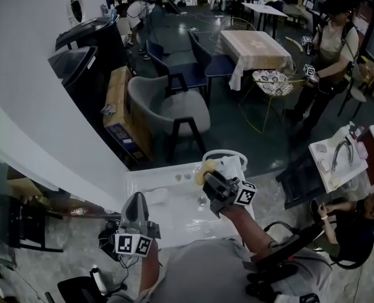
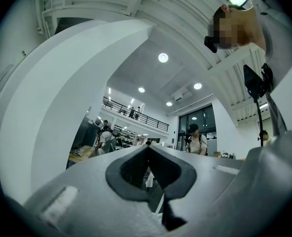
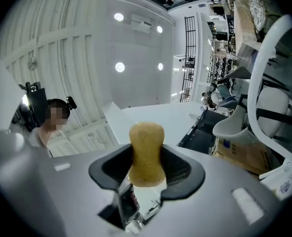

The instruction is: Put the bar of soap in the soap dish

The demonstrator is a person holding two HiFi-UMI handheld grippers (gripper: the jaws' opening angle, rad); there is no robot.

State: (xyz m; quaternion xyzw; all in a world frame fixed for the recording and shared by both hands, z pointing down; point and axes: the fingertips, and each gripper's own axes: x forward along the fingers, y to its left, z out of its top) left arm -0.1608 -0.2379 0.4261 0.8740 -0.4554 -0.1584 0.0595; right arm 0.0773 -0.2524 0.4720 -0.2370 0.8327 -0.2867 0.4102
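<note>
The bar of soap (image 3: 146,154), yellowish and waisted, stands upright between the jaws of the right gripper (image 3: 147,169). Both dark pads pinch its narrow middle, and its rounded end projects beyond them. In the head view the bar of soap (image 1: 205,169) sits at the tip of the right gripper (image 1: 211,177), held in the air and seen over the far edge of the white table (image 1: 174,223). A small pale object (image 1: 156,196) lies on the table at the soap's 8 o'clock, apart from it; its identity cannot be told. The left gripper (image 1: 136,199) is at the soap's 7 o'clock, over the table's near-left part. In the left gripper view the jaws of the left gripper (image 2: 147,149) are pressed together at their tips with nothing between them. A white curved frame (image 1: 228,154) stands just beyond the soap at 1 o'clock. A grey chair (image 1: 174,109) is at 11 o'clock, with a cardboard box (image 1: 127,115) beside it at 10 o'clock. A cloth-covered table (image 1: 253,46) is at 12 to 1 o'clock, well apart. A standing person (image 1: 331,43) is at 2 o'clock and a seated person (image 1: 351,226) at 4 o'clock.
</note>
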